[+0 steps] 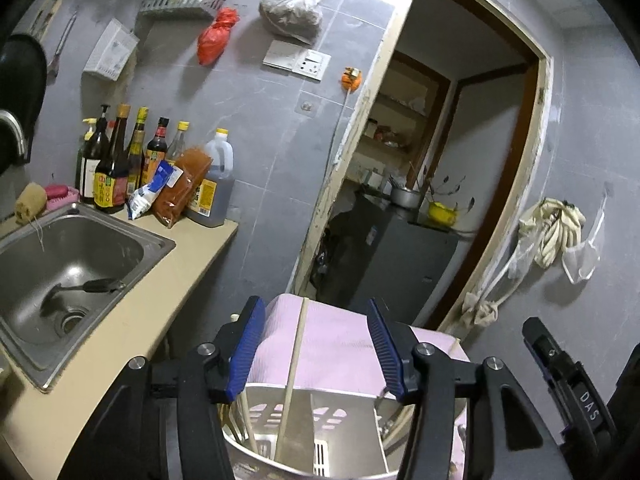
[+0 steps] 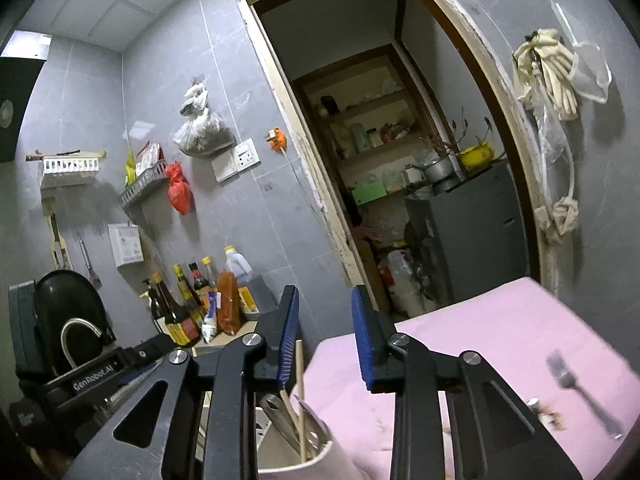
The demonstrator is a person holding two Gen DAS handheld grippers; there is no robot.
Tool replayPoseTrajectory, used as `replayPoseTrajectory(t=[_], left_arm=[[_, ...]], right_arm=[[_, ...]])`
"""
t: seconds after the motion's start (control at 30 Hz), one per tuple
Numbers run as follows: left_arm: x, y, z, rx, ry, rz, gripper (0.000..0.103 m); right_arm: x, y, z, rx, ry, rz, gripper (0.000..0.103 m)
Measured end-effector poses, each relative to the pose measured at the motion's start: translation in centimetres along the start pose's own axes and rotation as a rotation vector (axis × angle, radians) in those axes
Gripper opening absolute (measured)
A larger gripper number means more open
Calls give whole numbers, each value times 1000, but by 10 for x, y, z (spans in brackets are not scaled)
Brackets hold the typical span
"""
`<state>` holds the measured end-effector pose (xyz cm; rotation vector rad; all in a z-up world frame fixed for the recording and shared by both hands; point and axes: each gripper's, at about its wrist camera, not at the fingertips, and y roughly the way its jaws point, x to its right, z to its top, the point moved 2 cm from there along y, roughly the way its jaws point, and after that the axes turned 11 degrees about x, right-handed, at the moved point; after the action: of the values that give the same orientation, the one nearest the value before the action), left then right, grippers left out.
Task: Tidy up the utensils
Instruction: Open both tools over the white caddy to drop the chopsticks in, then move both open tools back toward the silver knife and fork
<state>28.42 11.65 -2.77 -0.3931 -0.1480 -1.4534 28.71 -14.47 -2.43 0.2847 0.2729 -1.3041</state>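
A white slotted utensil holder point(image 1: 304, 432) stands on a pink mat point(image 1: 340, 344) right below my left gripper point(image 1: 316, 344). That gripper is open, and a wooden chopstick point(image 1: 294, 364) rises out of the holder between its blue pads without touching either. In the right wrist view the same holder point(image 2: 304, 456) shows chopsticks point(image 2: 301, 392) and metal utensils inside. My right gripper point(image 2: 326, 336) hovers above it, open a little, with nothing between its pads. A metal fork point(image 2: 580, 392) lies on the pink mat point(image 2: 500, 340) to the right.
A steel sink point(image 1: 24, 240) with a dark spatula point(image 1: 92, 286) in it is set into the beige counter point(image 1: 120, 340) on the left. Sauce bottles point(image 1: 132, 160) line the wall behind it. Beyond the mat is an open doorway with a dark fridge point(image 1: 392, 256).
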Motion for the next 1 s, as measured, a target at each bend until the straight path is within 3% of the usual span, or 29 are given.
replayPoseTrajectory(t=[0.37, 0.43, 0.53, 0.7, 1.0], left_arm=[[44, -35, 25, -45, 72, -19, 88], [52, -42, 28, -35, 79, -30, 89], [67, -52, 33, -3, 100, -36, 98], [93, -61, 37, 9, 136, -48, 100], [131, -66, 12, -15, 203, -33, 102]], right_arm=[[15, -34, 61, -14, -91, -58, 62], [19, -42, 70, -13, -106, -65, 67], [25, -51, 82, -20, -130, -73, 77], [42, -65, 94, -47, -153, -87, 91], [84, -77, 95, -113, -225, -148, 100]])
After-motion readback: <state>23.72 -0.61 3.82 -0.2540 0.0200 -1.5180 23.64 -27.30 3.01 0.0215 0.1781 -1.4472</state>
